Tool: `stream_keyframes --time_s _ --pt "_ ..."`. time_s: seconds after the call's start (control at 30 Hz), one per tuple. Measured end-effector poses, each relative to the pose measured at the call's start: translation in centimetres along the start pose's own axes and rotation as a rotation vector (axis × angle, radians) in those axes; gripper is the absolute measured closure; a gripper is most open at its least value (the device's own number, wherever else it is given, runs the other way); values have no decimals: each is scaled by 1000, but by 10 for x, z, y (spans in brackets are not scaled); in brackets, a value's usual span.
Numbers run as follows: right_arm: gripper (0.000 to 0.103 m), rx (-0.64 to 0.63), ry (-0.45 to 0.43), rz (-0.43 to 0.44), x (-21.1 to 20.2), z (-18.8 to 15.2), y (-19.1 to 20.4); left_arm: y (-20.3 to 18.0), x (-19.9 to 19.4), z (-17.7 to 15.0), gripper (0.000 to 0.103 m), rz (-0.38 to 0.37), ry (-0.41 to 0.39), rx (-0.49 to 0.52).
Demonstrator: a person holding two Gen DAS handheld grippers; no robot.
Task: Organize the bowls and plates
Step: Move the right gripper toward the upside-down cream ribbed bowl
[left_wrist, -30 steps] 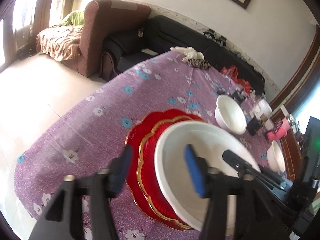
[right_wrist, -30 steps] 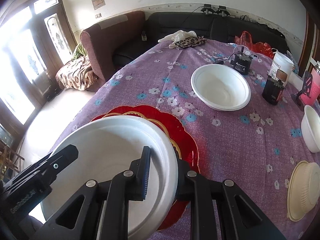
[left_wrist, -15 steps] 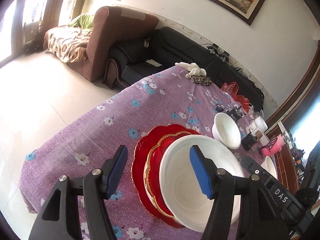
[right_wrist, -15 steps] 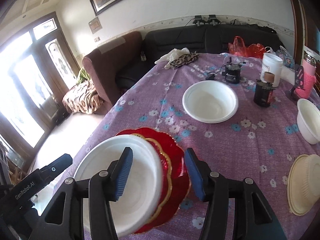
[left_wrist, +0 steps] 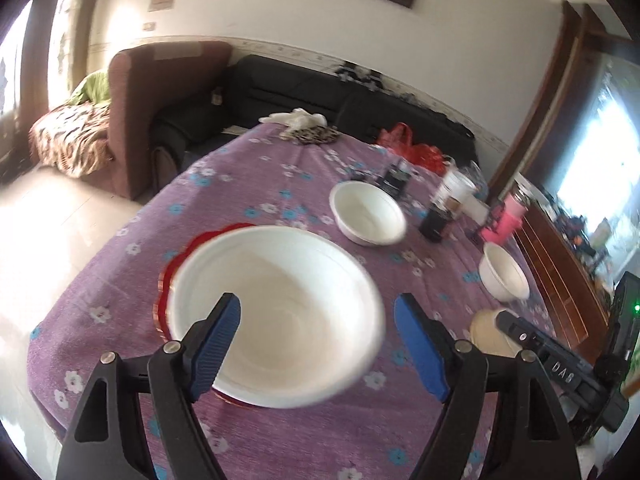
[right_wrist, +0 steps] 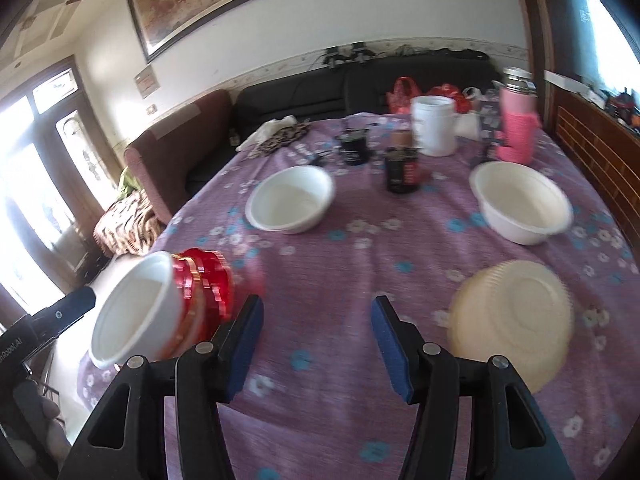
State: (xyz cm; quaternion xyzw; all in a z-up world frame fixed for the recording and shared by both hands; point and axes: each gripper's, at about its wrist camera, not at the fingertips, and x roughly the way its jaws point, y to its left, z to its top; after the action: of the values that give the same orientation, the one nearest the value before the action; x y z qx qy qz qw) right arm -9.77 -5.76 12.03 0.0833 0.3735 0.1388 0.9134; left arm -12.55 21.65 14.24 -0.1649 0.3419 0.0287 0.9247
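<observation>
A large white bowl sits on stacked red plates with gold rims near the table's front left; both also show in the right wrist view, the bowl and the plates. My left gripper is open and hangs above the bowl without touching it. My right gripper is open and empty over bare cloth, to the right of the stack. A second white bowl stands mid-table, a third white bowl at the right. A cream bowl lies upside down at the front right.
The purple flowered tablecloth covers the table. At the far end stand a white tub, a pink bottle, dark jars and a leopard-print cloth. A wooden chair back is on the right, sofas behind.
My right gripper let go of the large white bowl's rim, opened wide and swung right over the cloth. My left gripper opened wider and turned to face along the table.
</observation>
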Motion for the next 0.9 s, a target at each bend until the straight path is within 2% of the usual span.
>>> stream_keyframes --time_s 0.2,0.37,0.5,0.63,0.8,0.9 --pt "40 202 -53 -146 -36 -7 -108 -47 10 -17 24 -52 41 107" --pt "40 331 -62 -168 -43 -14 -166 -84 26 -37 24 -101 113 181" --pt "40 436 -32 -112 -29 -13 -201 -102 39 -50 24 -131 170 208" --pt "40 501 -3 -40 -9 -11 -219 -118 52 -57 24 -148 205 224" --pt "40 572 47 48 18 -13 -230 -156 89 -49 24 -256 257 208" --pt "40 605 69 89 30 -16 -234 -180 122 -56 24 -222 297 245"
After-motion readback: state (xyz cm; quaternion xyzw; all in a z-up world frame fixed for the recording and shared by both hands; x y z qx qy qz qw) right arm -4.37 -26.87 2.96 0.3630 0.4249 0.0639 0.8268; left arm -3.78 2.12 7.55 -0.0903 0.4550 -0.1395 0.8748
